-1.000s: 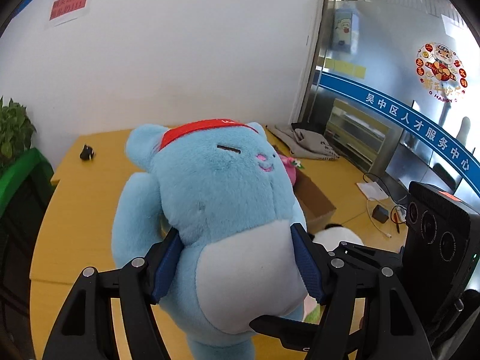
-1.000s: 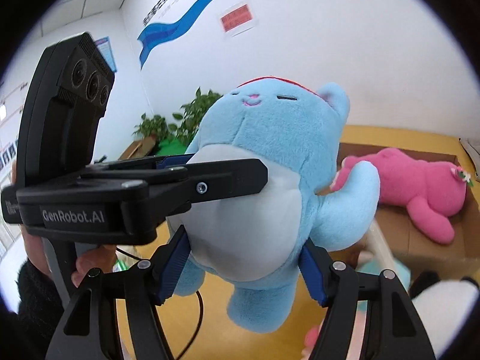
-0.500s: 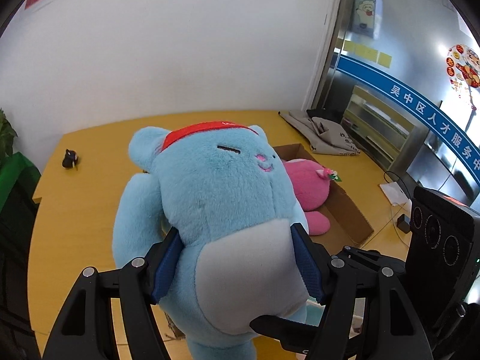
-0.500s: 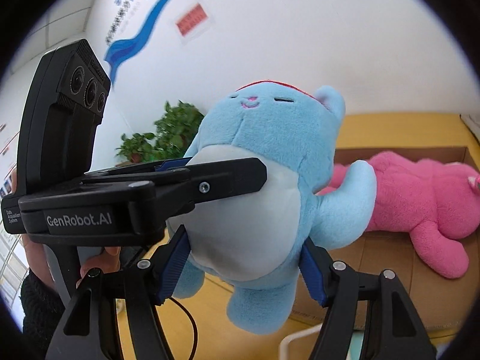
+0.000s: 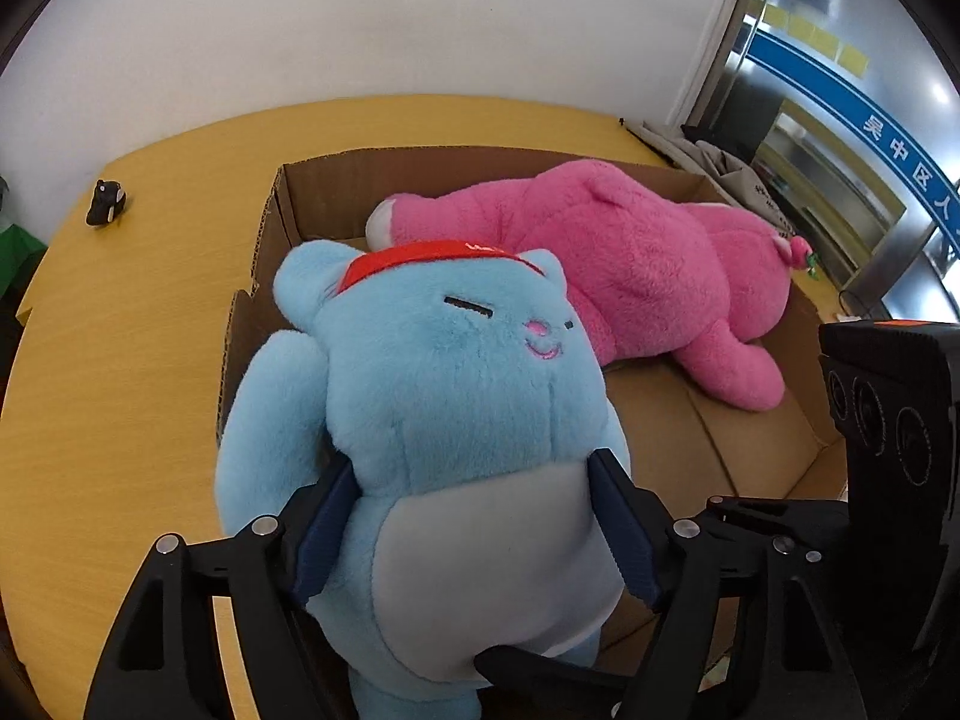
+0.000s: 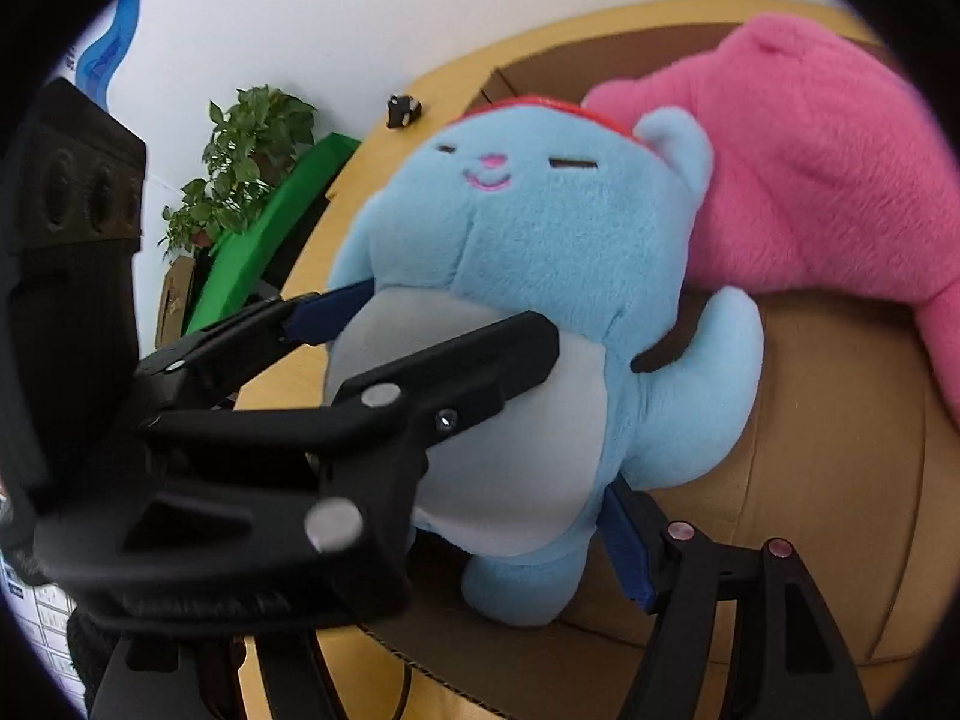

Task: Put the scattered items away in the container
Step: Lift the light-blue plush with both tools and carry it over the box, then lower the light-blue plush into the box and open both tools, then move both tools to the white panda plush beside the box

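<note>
A blue plush cat point(image 5: 456, 396) point(image 6: 540, 252) with a red cap hangs over the near left corner of the open cardboard box point(image 5: 288, 180) point(image 6: 828, 420). My left gripper point(image 5: 474, 480) point(image 6: 432, 324) has its blue pads against the cat's sides at the belly, and its jaws are opening. My right gripper point(image 6: 480, 498) holds the cat lower down. One of its pads point(image 6: 624, 540) touches the cat's hip, the other is hidden behind the left gripper, and its jaws are opening too. A pink plush point(image 5: 648, 276) point(image 6: 828, 168) lies in the box behind the cat.
The box sits on a yellow wooden table point(image 5: 120, 330). A small black toy point(image 5: 107, 202) point(image 6: 403, 110) stands at the table's far left. A grey cloth point(image 5: 738, 180) lies past the box. A potted plant point(image 6: 240, 156) and a green panel point(image 6: 270, 222) stand beside the table.
Both grippers have come down and forward with the blue cat, from high above the table to the box's near corner. The box and pink plush now fill the views.
</note>
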`<state>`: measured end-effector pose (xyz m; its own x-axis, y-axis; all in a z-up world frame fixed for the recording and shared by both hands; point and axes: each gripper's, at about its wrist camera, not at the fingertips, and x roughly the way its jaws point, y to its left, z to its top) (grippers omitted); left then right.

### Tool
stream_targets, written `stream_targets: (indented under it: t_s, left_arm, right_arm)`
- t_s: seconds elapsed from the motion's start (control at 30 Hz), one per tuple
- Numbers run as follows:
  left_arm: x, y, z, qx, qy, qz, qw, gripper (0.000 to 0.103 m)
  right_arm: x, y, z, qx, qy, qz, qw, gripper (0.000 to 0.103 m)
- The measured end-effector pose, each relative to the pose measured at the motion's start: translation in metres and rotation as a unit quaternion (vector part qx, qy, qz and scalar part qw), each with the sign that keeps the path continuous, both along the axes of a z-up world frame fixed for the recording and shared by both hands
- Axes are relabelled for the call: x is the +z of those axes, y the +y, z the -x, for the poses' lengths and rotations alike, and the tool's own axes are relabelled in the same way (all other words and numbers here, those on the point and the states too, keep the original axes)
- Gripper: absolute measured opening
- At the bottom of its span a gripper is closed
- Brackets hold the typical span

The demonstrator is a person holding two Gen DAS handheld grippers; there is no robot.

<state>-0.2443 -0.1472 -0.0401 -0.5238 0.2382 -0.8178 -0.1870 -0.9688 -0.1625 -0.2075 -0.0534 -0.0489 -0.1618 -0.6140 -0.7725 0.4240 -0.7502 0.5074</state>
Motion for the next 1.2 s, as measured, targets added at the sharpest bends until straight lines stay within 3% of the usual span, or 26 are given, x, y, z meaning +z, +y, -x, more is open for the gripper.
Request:
stream_targets:
  t_s: [0.1, 0.27, 0.43, 0.53, 0.63, 0.7, 0.77, 0.87, 1.0, 1.1, 1.2]
  left_arm:
    - [0.001, 0.002, -0.002, -0.007, 0.004, -0.018, 0.9998, 0.082]
    - [-0.009, -0.01, -0.003, -0.018, -0.016, -0.119, 0.9926, 0.082]
    - [-0.007, -0.025, -0.006, -0.024, -0.016, -0.14, 0.9898, 0.082]
    - [0.006, -0.028, -0.018, -0.003, -0.005, -0.126, 0.992, 0.082]
    - [0.028, -0.026, -0.048, 0.027, 0.032, -0.076, 0.9962, 0.084]
    - [0.042, -0.018, -0.077, 0.044, 0.056, -0.043, 0.9965, 0.088]
    - [0.049, -0.01, -0.107, 0.06, 0.073, -0.028, 0.9952, 0.1]
    - [0.049, 0.007, -0.148, 0.073, 0.082, -0.048, 0.9928, 0.103]
    - [0.039, 0.049, -0.181, 0.054, 0.078, -0.067, 0.9932, 0.103]
    - [0.037, 0.085, -0.18, 0.021, 0.074, -0.067, 0.9948, 0.103]
    - [0.042, 0.124, -0.164, -0.044, 0.072, -0.102, 0.9913, 0.103]
  right_arm:
    - [-0.002, 0.005, -0.014, -0.005, 0.01, -0.013, 1.0, 0.075]
    - [0.021, 0.035, -0.027, -0.025, 0.046, -0.011, 0.999, 0.078]
    - [0.037, 0.072, -0.044, -0.05, 0.06, 0.007, 0.997, 0.078]
    - [0.056, 0.093, -0.059, -0.05, 0.094, 0.015, 0.994, 0.08]
    - [0.079, 0.124, -0.075, -0.048, 0.15, 0.003, 0.987, 0.083]
    - [0.091, 0.147, -0.087, -0.053, 0.2, -0.029, 0.978, 0.083]
    - [0.094, 0.17, -0.096, -0.067, 0.225, -0.053, 0.971, 0.083]
    - [0.086, 0.214, -0.11, -0.108, 0.221, -0.052, 0.968, 0.083]
    - [0.063, 0.282, -0.144, -0.157, 0.195, -0.045, 0.967, 0.085]
    - [0.043, 0.305, -0.15, -0.191, 0.168, -0.059, 0.965, 0.085]
    - [0.048, 0.312, -0.165, -0.183, 0.173, -0.041, 0.967, 0.085]
